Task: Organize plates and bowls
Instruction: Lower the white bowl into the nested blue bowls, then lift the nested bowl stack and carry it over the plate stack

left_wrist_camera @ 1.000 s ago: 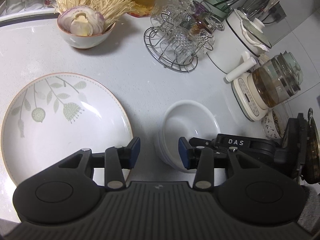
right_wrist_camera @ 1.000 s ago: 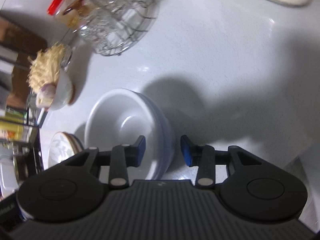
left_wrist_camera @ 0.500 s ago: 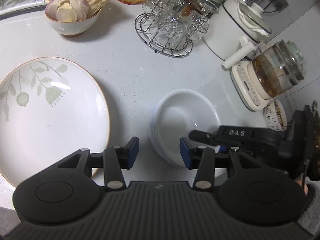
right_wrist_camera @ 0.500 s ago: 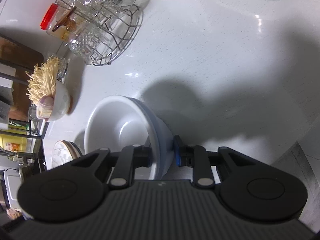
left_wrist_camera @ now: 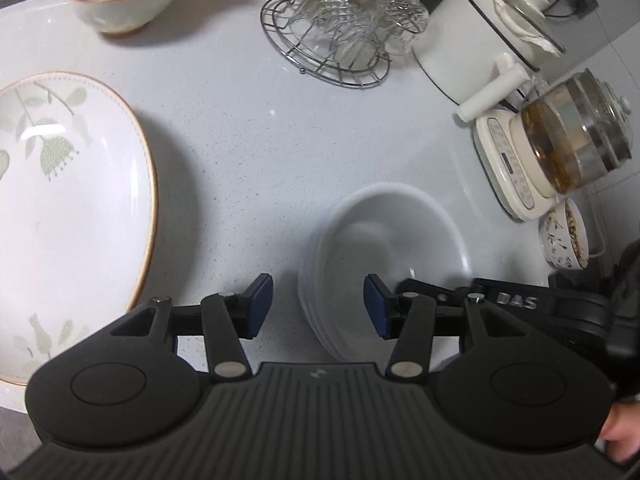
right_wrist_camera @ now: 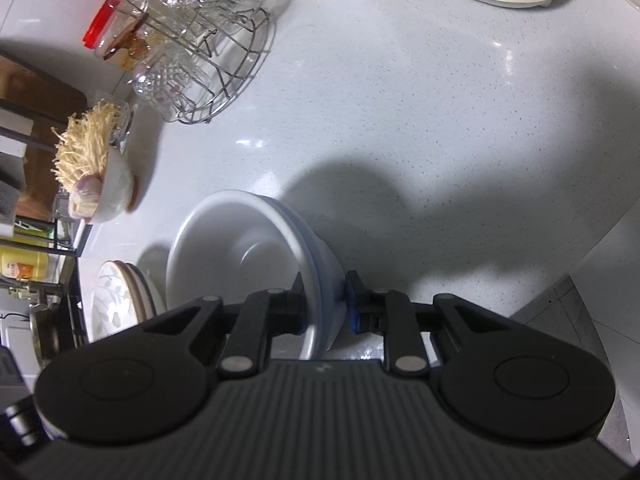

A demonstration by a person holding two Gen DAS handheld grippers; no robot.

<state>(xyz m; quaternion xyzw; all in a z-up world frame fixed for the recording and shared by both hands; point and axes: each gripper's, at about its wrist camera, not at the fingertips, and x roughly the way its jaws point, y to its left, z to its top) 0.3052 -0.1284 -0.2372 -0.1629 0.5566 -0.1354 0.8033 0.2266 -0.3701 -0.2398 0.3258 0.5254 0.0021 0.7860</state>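
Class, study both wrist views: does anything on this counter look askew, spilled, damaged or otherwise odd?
Nothing looks spilled or broken. The one oddity: the white bowl stack sits tilted, its rim pinched by the right gripper. The left gripper is open beside it, and the leaf-patterned plate lies flat.

White speckled counter [left_wrist_camera: 240, 128] bears a leaf-patterned plate [left_wrist_camera: 68, 208], stacked white bowls [left_wrist_camera: 384, 248], a wire glass rack [left_wrist_camera: 332, 52] and a kettle base [left_wrist_camera: 508, 168]

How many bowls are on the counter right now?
3, possibly more: a white bowl stack clamped at its rim by the right gripper; a garlic-filled bowl far left; a patterned bowl beside the kettle. The stack's count is unclear.
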